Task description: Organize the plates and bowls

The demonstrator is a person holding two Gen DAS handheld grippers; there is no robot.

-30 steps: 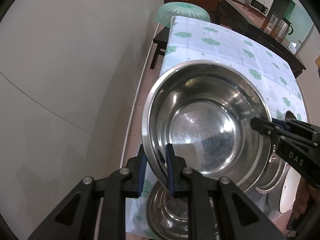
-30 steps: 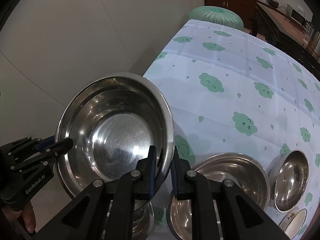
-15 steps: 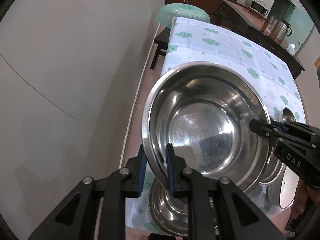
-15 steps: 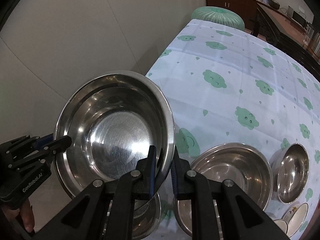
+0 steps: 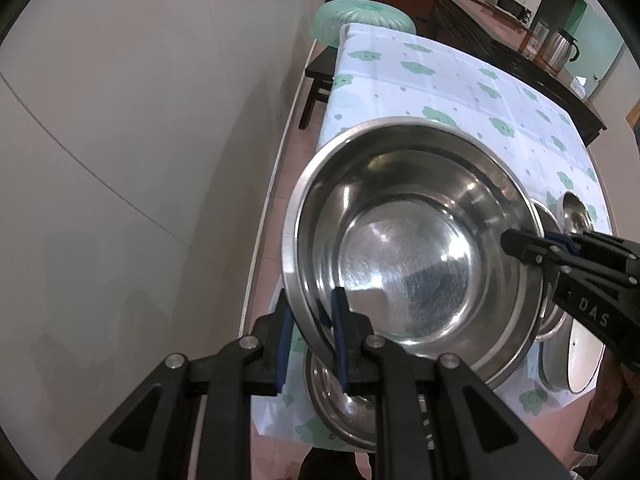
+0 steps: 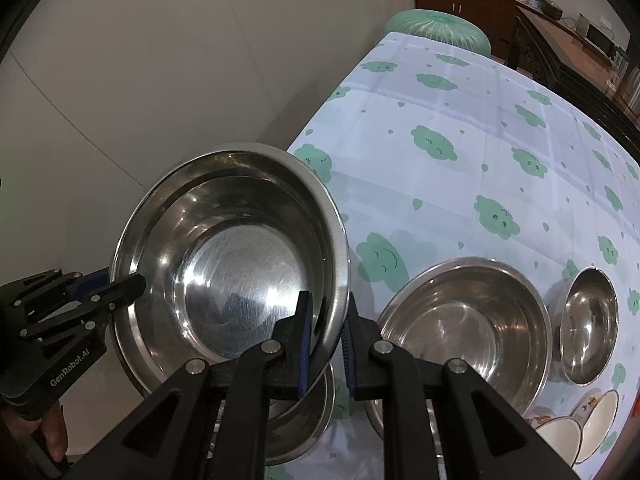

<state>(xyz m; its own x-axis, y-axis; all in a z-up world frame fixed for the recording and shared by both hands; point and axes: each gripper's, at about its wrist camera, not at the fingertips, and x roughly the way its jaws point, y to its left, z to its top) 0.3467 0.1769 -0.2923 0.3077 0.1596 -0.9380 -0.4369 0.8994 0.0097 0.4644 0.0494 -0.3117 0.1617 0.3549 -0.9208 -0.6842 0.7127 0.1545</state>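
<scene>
Pale blue cloth printed with green clouds covers the long table (image 6: 472, 128), which runs toward the upper right of both views beside a plain cream wall (image 5: 140, 140). At its far end sit a green mesh food cover (image 5: 362, 20) and a dark wooden sideboard (image 5: 480, 28) carrying a steel kettle (image 5: 562, 48). The large steel bowl (image 5: 412, 248) fills the centre of the left wrist view, held above the table's near corner: the left gripper (image 5: 310, 342) is clamped on its near rim and the right gripper (image 6: 325, 346) on the opposite rim. Under it lies another steel bowl (image 5: 340, 408). In the right wrist view a medium steel bowl (image 6: 464, 320), a small steel bowl (image 6: 588, 326) and white ceramic bowls (image 6: 580, 428) crowd the lower right.
</scene>
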